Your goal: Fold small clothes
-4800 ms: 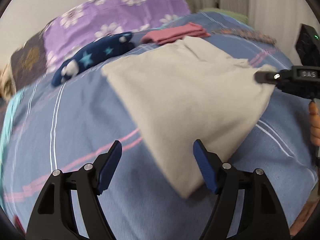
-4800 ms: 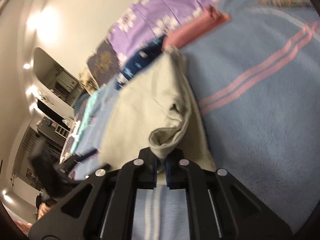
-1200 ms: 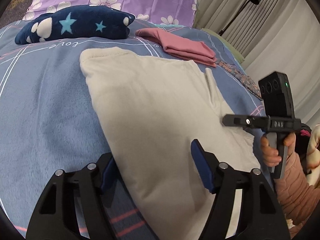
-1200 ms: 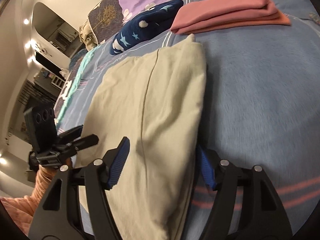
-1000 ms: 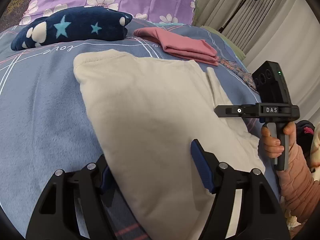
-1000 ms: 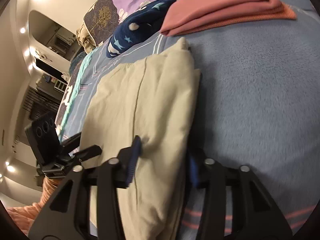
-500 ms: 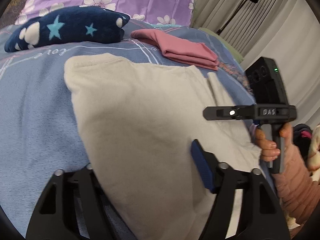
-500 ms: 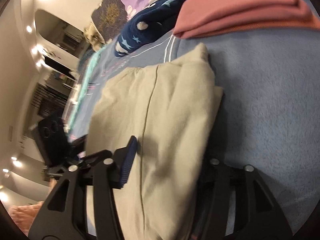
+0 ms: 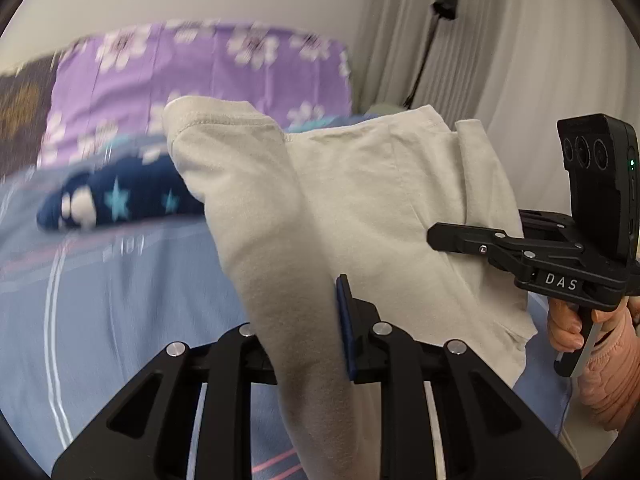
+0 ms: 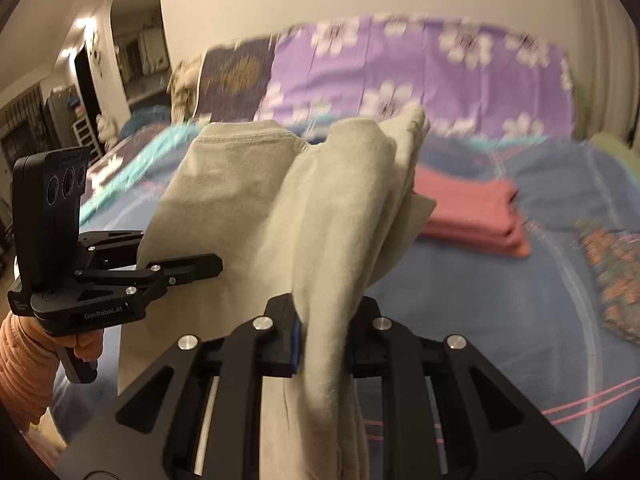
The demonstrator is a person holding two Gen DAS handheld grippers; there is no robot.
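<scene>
A beige garment hangs lifted above the blue bed. My left gripper is shut on its left edge, with cloth draped over the jaws. My right gripper is shut on its right edge; it also shows in the left wrist view at the right. The left gripper shows in the right wrist view at the left. The cloth stretches between the two grippers.
A folded pink garment lies on the bed behind. A navy star-patterned item lies at the left. A purple flowered pillow stands at the head. A patterned cloth lies at the right. Curtains hang at the right.
Both grippers closed on the beige garment's edges and lifted it off the bed. Both views now tilt up toward the pillow and wall.
</scene>
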